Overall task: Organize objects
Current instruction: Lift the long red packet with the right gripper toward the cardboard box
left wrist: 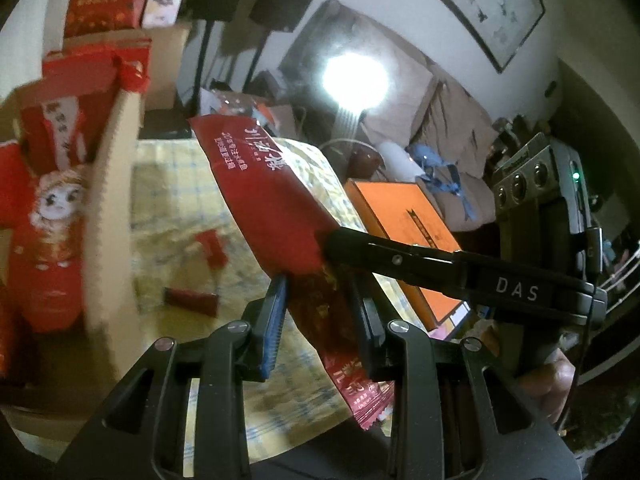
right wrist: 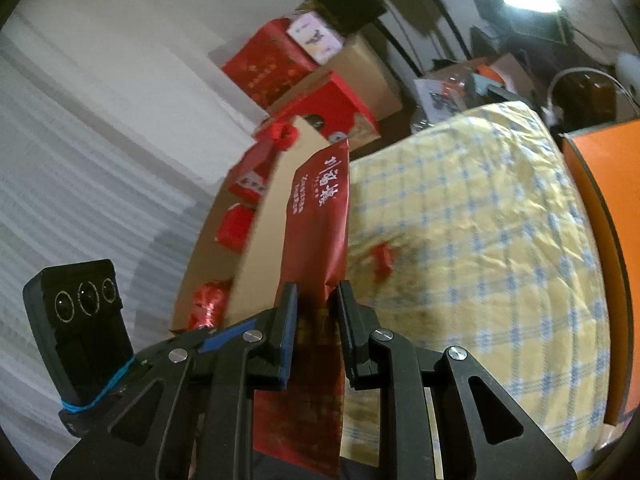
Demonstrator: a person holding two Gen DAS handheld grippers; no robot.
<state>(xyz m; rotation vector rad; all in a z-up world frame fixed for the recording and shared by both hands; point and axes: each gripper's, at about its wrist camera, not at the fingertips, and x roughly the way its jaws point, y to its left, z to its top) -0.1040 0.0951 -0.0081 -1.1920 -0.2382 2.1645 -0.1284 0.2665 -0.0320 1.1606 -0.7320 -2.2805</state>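
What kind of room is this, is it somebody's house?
Probably a lived-in home, perhaps a living room used for storage. A covered sofa sits under a framed painting on the wall, gift boxes are stacked nearby, and a yellow checked tablecloth covers the table.

I hold a long dark-red foil packet (left wrist: 276, 216) off the tablecloth, pinched from both sides. It is a flat, narrow pouch with white brush-style characters and a line of small white print near its far end, and gold patterning toward its near end, where the crimped seal shows. It slants up and away from me, far end highest, crinkled where my pads bite. On the yellow checked cloth below lie two small red sachets: one (left wrist: 191, 300) near, lying flat, another (left wrist: 214, 248) a little farther, tilted. To the left stands an open cardboard box (left wrist: 108, 184) holding more red packages, one printed with a cartoon girl (left wrist: 52, 220).
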